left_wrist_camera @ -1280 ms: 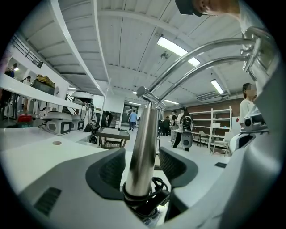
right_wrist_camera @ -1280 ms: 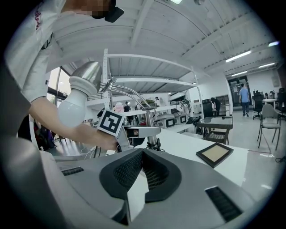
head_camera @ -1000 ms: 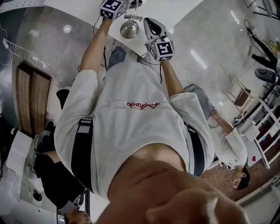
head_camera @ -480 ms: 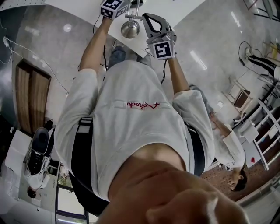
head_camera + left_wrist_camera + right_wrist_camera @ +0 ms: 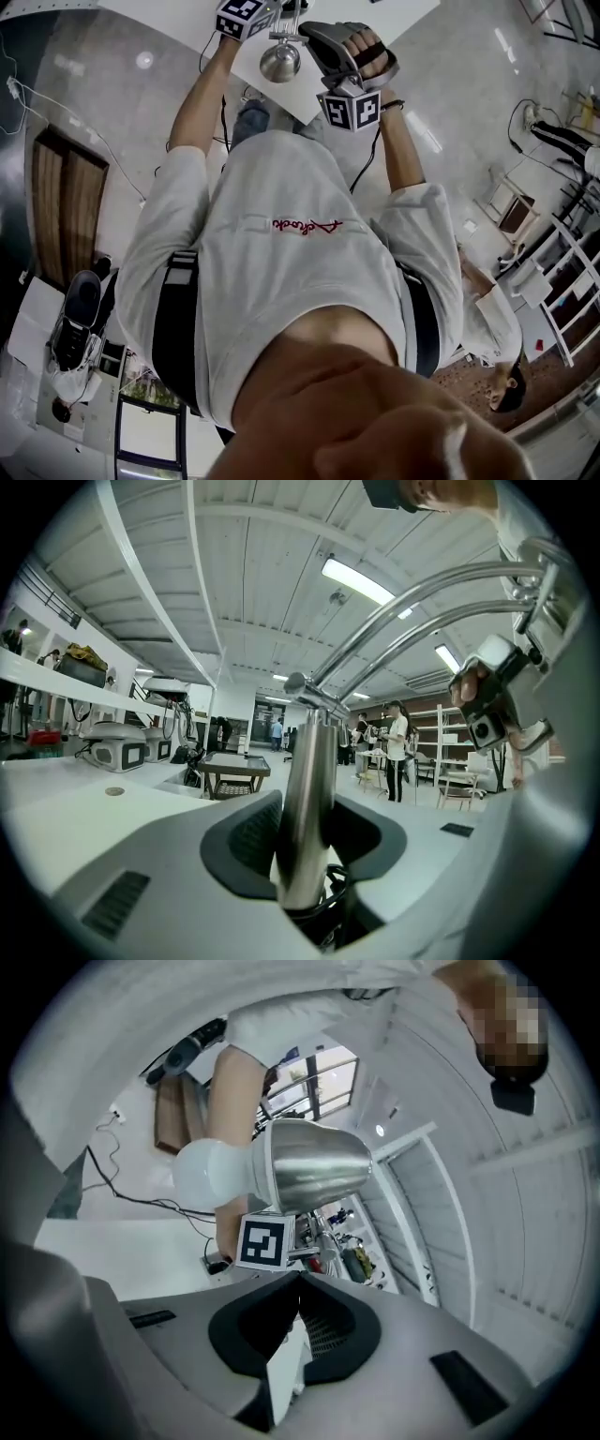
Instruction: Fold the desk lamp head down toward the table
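Note:
The desk lamp has a chrome shade (image 5: 278, 61) (image 5: 314, 1168) with a white bulb (image 5: 211, 1174), and it hangs just above the white table (image 5: 394, 19). My left gripper (image 5: 279, 9) (image 5: 305, 808) is shut on the lamp's upright chrome pole (image 5: 309, 780). The lamp's two curved arm rods (image 5: 422, 621) sweep up to the right from the pole. My right gripper (image 5: 314, 36) (image 5: 298, 1283) is shut with nothing between its jaws. It hovers beside the shade and points at it without touching. Its body shows in the left gripper view (image 5: 492, 700).
A black cable (image 5: 122, 1199) trails over the table (image 5: 112, 1241). The left gripper's marker cube (image 5: 262, 1239) sits under the shade. Other people (image 5: 398, 752) stand among tables and shelves farther off. A wooden door panel (image 5: 66, 206) is at the left.
My right gripper has rolled about its own axis and moved up and to the right beside the shade. The left gripper and the lamp pole have stayed where they were.

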`<action>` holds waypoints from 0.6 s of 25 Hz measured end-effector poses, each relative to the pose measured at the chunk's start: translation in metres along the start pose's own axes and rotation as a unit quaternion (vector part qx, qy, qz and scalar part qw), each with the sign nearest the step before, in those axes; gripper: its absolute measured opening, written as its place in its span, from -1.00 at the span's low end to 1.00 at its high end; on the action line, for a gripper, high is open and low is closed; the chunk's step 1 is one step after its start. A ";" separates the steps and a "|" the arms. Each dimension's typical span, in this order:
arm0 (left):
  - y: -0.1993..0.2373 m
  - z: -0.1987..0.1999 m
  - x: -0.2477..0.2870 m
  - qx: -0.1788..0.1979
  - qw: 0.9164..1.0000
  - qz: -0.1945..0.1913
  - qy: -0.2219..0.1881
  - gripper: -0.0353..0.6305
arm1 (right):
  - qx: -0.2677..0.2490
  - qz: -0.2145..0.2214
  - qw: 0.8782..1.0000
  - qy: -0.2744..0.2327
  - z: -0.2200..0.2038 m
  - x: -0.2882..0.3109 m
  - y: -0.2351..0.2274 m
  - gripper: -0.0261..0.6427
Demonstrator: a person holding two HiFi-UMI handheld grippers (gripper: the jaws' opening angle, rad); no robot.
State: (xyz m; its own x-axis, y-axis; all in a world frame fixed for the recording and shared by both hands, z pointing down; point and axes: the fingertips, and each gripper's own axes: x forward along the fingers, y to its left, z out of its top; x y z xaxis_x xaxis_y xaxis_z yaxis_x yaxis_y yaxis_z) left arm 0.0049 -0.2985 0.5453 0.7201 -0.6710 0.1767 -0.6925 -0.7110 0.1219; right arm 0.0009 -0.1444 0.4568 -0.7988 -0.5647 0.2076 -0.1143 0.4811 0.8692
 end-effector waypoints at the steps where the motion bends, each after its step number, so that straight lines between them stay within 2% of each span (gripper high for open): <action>1: 0.000 0.000 0.000 0.000 1.000 0.000 0.000 -0.41 | -0.016 -0.005 1.000 -0.003 0.001 0.000 -0.002 -0.85; 2: -0.001 0.000 0.000 -0.001 1.000 0.000 -0.001 -0.41 | -0.023 -0.009 1.000 -0.007 0.002 -0.001 -0.004 -0.85; 4: -0.001 -0.001 0.000 -0.001 1.000 0.002 -0.002 -0.41 | -0.020 -0.013 1.000 -0.018 0.006 -0.001 -0.008 -0.54; 6: 0.000 -0.001 0.001 0.000 1.000 0.003 -0.002 -0.41 | -0.022 -0.015 0.999 -0.030 0.011 0.000 -0.012 -0.40; 9: 0.000 -0.002 0.001 -0.002 1.000 0.002 -0.002 -0.41 | -0.045 -0.011 0.998 -0.049 0.019 0.007 -0.013 -0.32; 15: -0.001 -0.003 0.001 -0.002 1.000 0.002 -0.001 -0.41 | -0.079 0.004 0.994 -0.079 0.033 0.025 -0.011 -0.32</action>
State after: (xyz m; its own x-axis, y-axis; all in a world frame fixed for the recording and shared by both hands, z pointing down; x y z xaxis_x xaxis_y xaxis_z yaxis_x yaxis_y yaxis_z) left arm 0.0059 -0.2979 0.5483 0.7174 -0.6742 0.1751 -0.6955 -0.7076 0.1250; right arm -0.0369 -0.1414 0.4377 -0.8837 -0.4424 0.1531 -0.0230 0.3676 0.9297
